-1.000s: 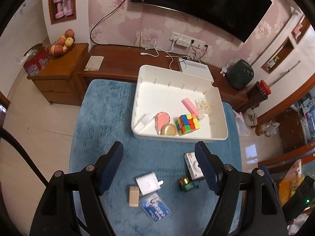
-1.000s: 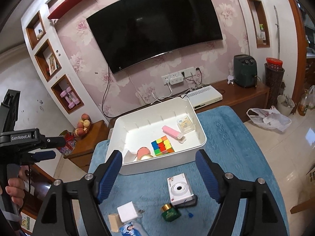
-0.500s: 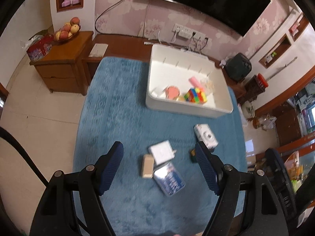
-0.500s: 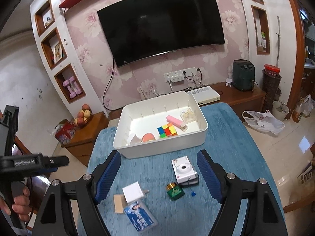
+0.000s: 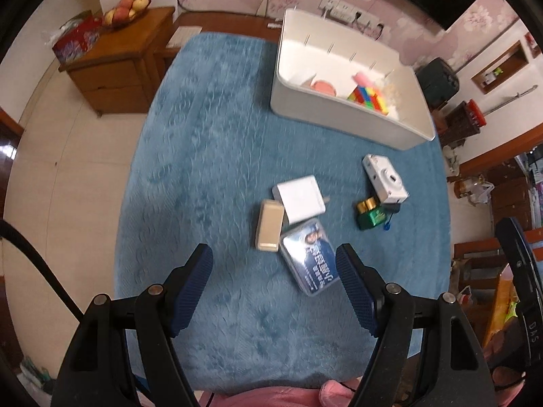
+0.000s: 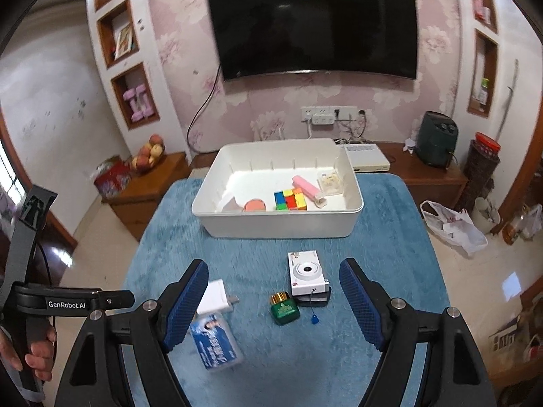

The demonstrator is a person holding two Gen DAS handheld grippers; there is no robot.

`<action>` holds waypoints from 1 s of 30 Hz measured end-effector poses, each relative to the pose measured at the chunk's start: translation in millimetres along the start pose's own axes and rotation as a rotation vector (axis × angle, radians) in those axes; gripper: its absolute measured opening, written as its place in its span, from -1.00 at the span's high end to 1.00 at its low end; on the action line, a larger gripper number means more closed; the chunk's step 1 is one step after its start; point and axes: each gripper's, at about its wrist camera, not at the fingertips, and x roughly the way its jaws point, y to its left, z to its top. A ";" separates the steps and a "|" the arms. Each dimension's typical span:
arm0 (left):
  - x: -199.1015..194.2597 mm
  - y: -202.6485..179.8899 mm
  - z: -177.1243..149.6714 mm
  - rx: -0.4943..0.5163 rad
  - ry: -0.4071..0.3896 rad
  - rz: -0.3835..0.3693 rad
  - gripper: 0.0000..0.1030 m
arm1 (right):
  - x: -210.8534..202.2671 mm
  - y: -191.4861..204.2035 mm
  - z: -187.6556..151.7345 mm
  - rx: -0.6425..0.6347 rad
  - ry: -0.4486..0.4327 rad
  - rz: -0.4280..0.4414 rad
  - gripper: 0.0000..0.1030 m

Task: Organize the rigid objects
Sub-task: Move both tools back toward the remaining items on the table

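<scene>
Both grippers have drawn back from the white bin (image 6: 276,225), so the loose items now sit closer. The left gripper (image 5: 274,288) and right gripper (image 6: 273,302) hang spread wide, holding nothing. Near the bin lie a white camera (image 6: 307,273), a green bottle (image 6: 284,308), what looks like a charger (image 5: 299,198), a tan block (image 5: 269,225) and a blue card case (image 5: 309,258), crowded together.

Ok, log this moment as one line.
left gripper: open, empty | right gripper: open, empty | bin: partly filled | camera, green bottle: on mat
</scene>
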 end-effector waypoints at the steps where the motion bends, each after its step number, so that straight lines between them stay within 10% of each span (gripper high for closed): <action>1: 3.2 -1.6 -1.6 -0.008 0.008 0.007 -0.51 | 3.6 -2.2 -0.6 -0.016 0.011 0.006 -0.56; 14: 53.2 -44.1 -25.0 -0.168 0.130 0.090 -0.58 | 58.9 -43.9 -8.8 -0.186 0.133 0.168 -0.56; 30: 118.0 -43.0 -21.0 -0.333 0.315 0.142 -0.60 | 145.3 -72.8 -21.7 -0.084 0.287 0.275 -0.56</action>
